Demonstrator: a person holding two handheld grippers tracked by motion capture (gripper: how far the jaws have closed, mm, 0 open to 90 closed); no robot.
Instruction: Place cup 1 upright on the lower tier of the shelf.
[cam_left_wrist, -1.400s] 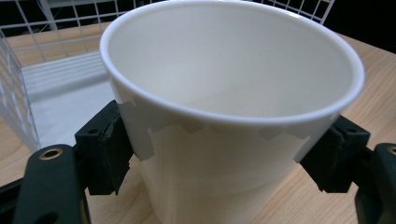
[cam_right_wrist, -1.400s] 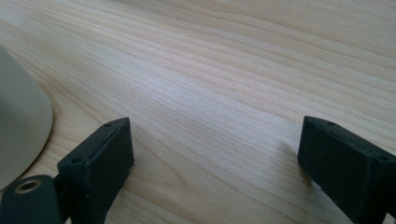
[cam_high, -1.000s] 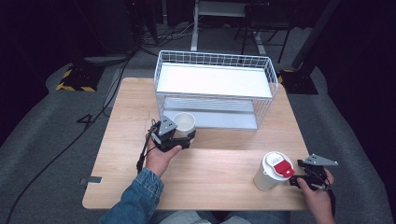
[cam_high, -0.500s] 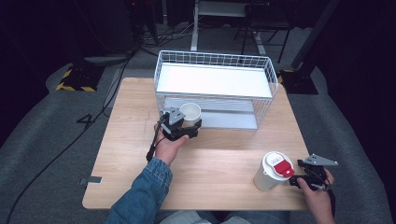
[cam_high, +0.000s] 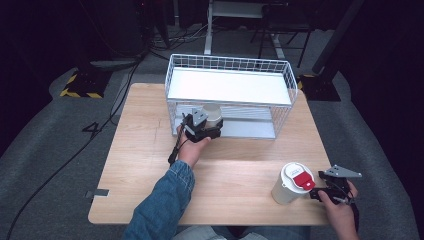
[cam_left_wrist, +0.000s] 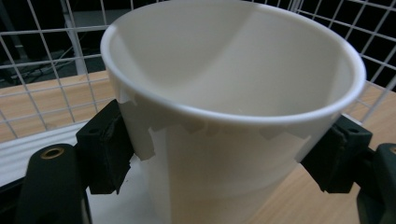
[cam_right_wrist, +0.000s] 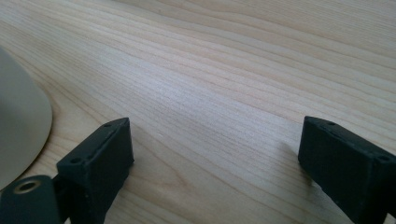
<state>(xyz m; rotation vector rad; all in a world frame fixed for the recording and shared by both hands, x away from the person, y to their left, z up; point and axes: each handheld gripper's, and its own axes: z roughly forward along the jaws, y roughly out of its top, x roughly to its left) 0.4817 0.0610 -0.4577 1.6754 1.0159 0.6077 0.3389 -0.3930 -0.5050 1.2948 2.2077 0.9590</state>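
Observation:
An open white cup (cam_left_wrist: 233, 116) is clamped between the pads of my left gripper (cam_left_wrist: 224, 154), one pad on each side of its wall. From above, this cup (cam_high: 212, 110) and the left gripper (cam_high: 209, 124) sit at the front opening of the white wire rack (cam_high: 227, 62), at the lower shelf, with wire mesh right behind the cup. A lidded paper cup with a red label (cam_high: 293, 182) stands near the table's front right. Just right of it rests my right gripper (cam_high: 320, 192). Its jaws (cam_right_wrist: 215, 154) stand wide apart over bare wood, and the paper cup's side (cam_right_wrist: 18, 121) is off to the left.
The rack has a white top shelf (cam_high: 230, 85) and a lower shelf, and stands at the back of the wooden table (cam_high: 240, 165). A denim sleeve reaches in from the bottom. Dark floor, cables and stands surround the table.
My left gripper has carried the white cup away from the person and to the right, up to the rack's lower opening. The right gripper and the lidded cup have stayed put.

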